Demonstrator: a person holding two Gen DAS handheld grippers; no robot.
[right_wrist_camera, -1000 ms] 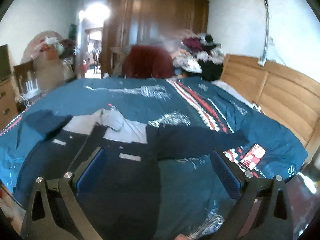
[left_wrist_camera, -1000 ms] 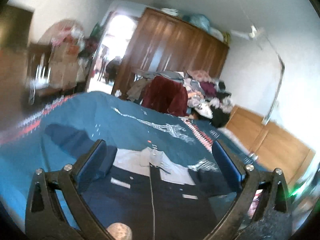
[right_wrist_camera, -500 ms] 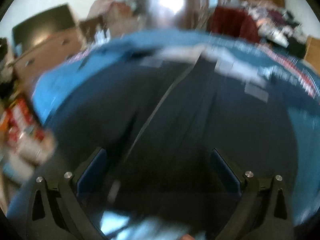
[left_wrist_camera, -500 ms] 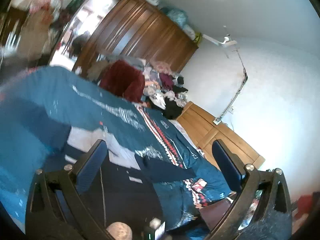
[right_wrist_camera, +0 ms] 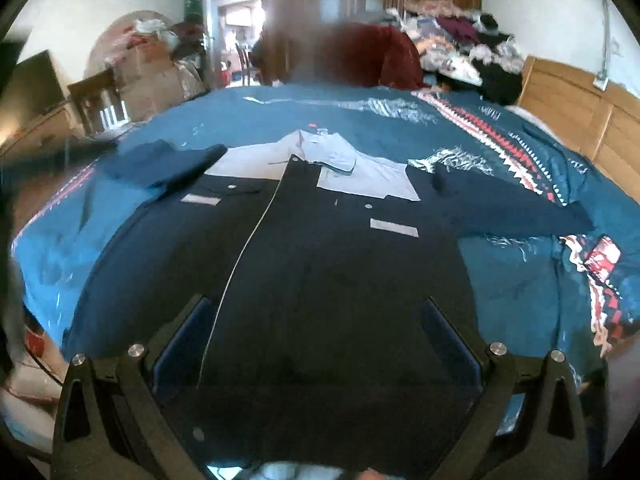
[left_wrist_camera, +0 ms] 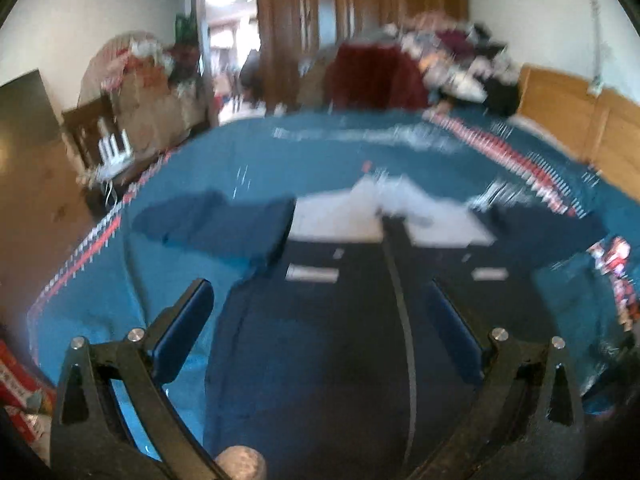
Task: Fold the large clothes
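Bedroom, cluttered; teal patterned bedspread [right_wrist_camera: 520,280] over bed, wooden headboard [right_wrist_camera: 572,112] at right edge, brown wardrobe [left_wrist_camera: 360,12] and heap of mixed clothes [right_wrist_camera: 460,56] beyond far edge. Left gripper [left_wrist_camera: 320,332] spread wide, nothing between pads, poised over near hem of garment; view motion-blurred. Right gripper [right_wrist_camera: 316,340] likewise spread wide, empty, above same near hem, sharper view. Large dark navy jacket with pale grey yoke and collar [right_wrist_camera: 320,248] laid flat face up in middle of bedspread, hem toward near edge, collar toward far edge. Front closed, light strip along placket, two small pale patches on chest. Left-hand sleeve [right_wrist_camera: 168,164] bunched and bent toward bedspread's left edge; right-hand sleeve [right_wrist_camera: 512,200] stretched straight toward headboard side. Progress: only spreading done, judged from lay; no fold visible yet. Left to do: sleeves in across body, sides in, hem up to collar. Cloth limp, likely to slip unless both hem corners pinched.
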